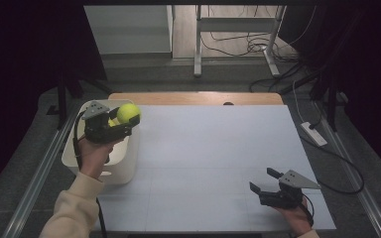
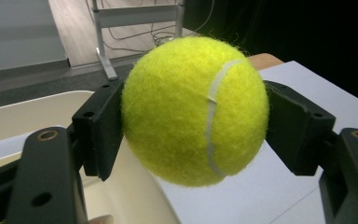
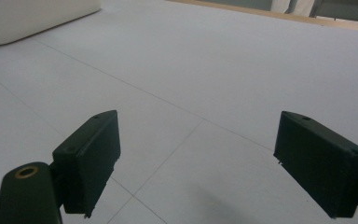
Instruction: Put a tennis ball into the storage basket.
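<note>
One left claw [image 1: 127,120] clamps a tennis ball [image 1: 128,112]; right claw [image 1: 263,183] gapes over white table [image 1: 213,148].

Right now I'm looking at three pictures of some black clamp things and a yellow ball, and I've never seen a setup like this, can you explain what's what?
A person sits at a white table holding a two-jaw gripper in each hand. The high view looks down from above. The other two come from cameras riding on each gripper, looking along its jaws. The left gripper is clamped on a tennis ball, held over the edge of a cream bin at the table's left side. Another yellow ball seems to lie in the bin. The right gripper is open, holds nothing, and sits low over the table's near right corner.
</note>
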Demonstrator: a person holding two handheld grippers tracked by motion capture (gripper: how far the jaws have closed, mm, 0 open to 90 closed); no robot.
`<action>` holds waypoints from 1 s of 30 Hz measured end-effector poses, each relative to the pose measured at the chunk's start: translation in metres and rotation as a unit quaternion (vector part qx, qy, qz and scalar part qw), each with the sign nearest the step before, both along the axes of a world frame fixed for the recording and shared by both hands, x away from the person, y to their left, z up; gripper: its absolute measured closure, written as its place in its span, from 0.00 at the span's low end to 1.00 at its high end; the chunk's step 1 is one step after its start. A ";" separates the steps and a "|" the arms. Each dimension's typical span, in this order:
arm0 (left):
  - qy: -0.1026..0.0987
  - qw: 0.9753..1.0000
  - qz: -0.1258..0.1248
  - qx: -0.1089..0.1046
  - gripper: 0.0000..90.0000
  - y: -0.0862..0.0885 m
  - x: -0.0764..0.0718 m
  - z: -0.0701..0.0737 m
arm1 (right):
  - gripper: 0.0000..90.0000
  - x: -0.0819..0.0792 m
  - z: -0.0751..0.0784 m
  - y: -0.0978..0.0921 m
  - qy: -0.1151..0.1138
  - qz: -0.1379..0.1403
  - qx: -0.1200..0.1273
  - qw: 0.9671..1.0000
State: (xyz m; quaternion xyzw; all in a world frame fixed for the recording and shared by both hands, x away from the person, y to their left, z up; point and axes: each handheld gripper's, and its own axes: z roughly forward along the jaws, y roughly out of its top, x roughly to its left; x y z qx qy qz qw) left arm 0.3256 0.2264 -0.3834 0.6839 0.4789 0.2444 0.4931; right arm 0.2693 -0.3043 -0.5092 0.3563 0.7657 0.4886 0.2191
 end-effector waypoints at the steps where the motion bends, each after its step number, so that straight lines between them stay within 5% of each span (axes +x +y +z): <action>1: 0.001 1.000 0.003 0.000 0.30 0.001 0.001 0.000 | 0.16 0.000 0.000 0.000 0.000 0.000 0.000 1.000; 30: 0.035 0.998 0.057 0.011 0.30 0.027 0.024 -0.014 | 0.16 0.001 0.000 -0.001 0.000 -0.001 0.001 1.000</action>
